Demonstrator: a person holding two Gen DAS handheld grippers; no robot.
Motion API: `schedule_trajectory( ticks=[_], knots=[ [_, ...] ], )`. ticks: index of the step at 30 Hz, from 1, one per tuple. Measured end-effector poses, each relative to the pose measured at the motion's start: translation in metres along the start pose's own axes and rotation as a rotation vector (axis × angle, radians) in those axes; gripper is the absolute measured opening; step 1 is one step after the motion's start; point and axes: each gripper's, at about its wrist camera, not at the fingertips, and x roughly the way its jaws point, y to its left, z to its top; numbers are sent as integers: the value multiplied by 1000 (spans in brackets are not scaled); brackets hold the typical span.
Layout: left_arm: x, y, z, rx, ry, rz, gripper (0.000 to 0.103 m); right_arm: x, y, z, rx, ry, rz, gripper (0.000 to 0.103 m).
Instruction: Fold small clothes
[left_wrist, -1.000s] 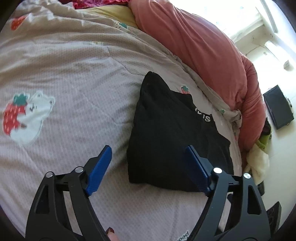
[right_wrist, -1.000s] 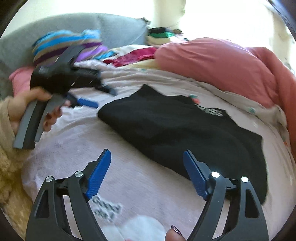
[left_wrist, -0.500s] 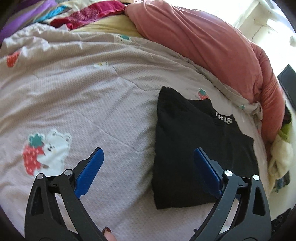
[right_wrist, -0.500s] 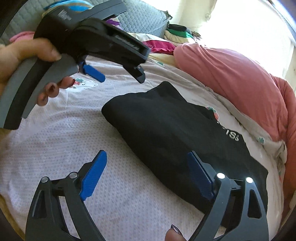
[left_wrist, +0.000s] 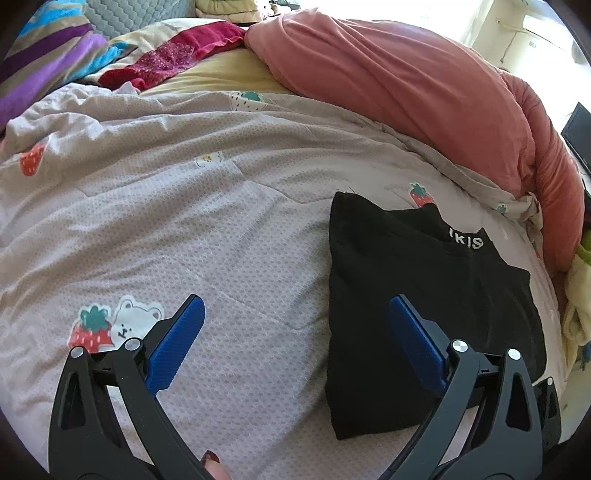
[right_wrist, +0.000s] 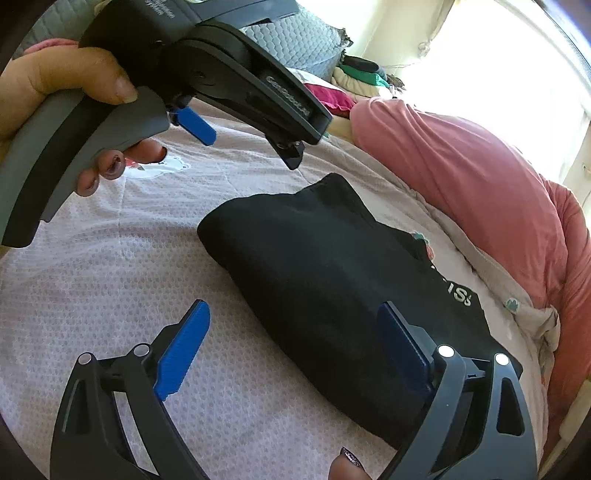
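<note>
A black folded garment (left_wrist: 424, 295) with white letters at its neckband lies on the pale quilt (left_wrist: 184, 206). My left gripper (left_wrist: 295, 301) hovers over the garment's left edge, jaws opening wide, nothing pressed between the blue pads; its right finger (left_wrist: 413, 339) hangs above the black cloth. In the right wrist view the same garment (right_wrist: 314, 258) lies slantwise. My right gripper (right_wrist: 293, 306) floats above its near corner, jaws opening and holding nothing. A hand (right_wrist: 74, 81) grips the left gripper (right_wrist: 251, 149) at the upper left, above the quilt.
A rolled pink duvet (left_wrist: 424, 92) runs along the far side of the bed. Striped pillows (left_wrist: 44, 55) and a red cloth (left_wrist: 177, 59) lie at the head. Stacked clothes (right_wrist: 362, 74) sit near the window. A dark screen (left_wrist: 580, 136) stands beyond the bed's right edge.
Both pairs of jaws have spread wider. The right gripper has moved in and down over the garment's near corner. The left gripper has rolled, so the garment now sits further right in its view.
</note>
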Motion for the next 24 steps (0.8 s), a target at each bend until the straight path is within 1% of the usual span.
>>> schedule_trajectory(
  ticks=[7,13,16,18,20,21,22,23,24],
  knots=[
    [9,3,4,7,-9,30,93,18,10,5,-42,21,-21,91],
    [13,4,7,21,-8,53,93,43,14,10,-63,37,-75,90],
    [14,3,9,24,-8,60,93,50,12,13,-64,28,-86,78],
    [15,2,11,25,-8,63,93,52,11,16,-64,15,-91,73],
    [16,1,12,25,-7,64,93,52,9,18,-65,1,-100,60],
    [17,0,13,25,-6,63,93,50,8,18,-60,-11,-101,57],
    [17,-1,14,25,-6,64,93,48,6,19,-50,-24,-98,51],
    [18,-2,14,27,-7,64,93,46,3,20,-41,-33,-96,42],
    [18,-3,15,30,-8,66,93,45,0,20,-31,-44,-94,37]
  ],
)
